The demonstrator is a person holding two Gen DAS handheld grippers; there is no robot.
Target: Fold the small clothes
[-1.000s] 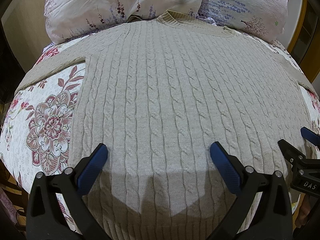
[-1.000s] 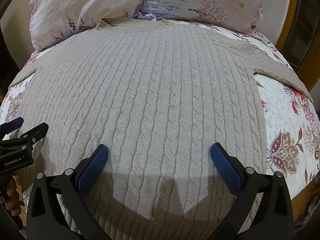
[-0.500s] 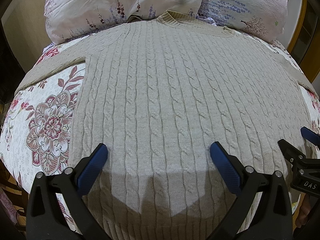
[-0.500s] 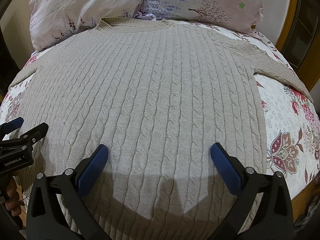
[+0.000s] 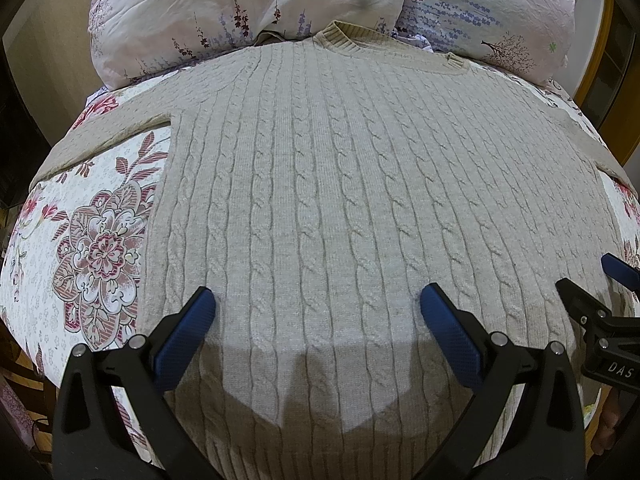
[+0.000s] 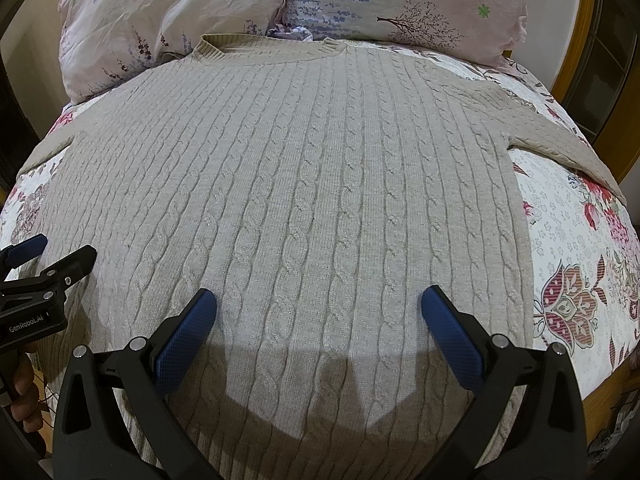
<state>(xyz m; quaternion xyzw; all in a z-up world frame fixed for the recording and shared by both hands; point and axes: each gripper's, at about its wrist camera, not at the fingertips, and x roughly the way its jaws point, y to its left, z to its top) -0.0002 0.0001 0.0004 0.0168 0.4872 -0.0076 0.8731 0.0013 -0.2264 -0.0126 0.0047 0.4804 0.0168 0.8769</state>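
The beige cable-knit sweater (image 5: 340,184) lies spread flat on the bed (image 5: 80,240), collar toward the pillows (image 5: 248,8), hem toward the person, nothing folded yet. On the left, the left sleeve (image 5: 104,132) runs out over the floral bedspread toward the bed's edge; a careless pull there would likely drag the body askew, and the loose knit may stretch or snag on a finger tip. The left gripper (image 5: 318,312) hovers over the lower body with its jaws spread wide, pinching nothing; a pinch taken here could catch only the top layer, so the back would lag and bunch. Just beside it, the right gripper (image 6: 319,312) hangs equally spread and empty over the same stretch; two uneven lifts would probably skew the fold line. On the right, the right sleeve (image 6: 560,140) slopes off toward the wooden frame and might slide off. The hem sits in the grippers' shadow behind their frames, both cuffs fall outside the views, and the sweater's underside is hidden.
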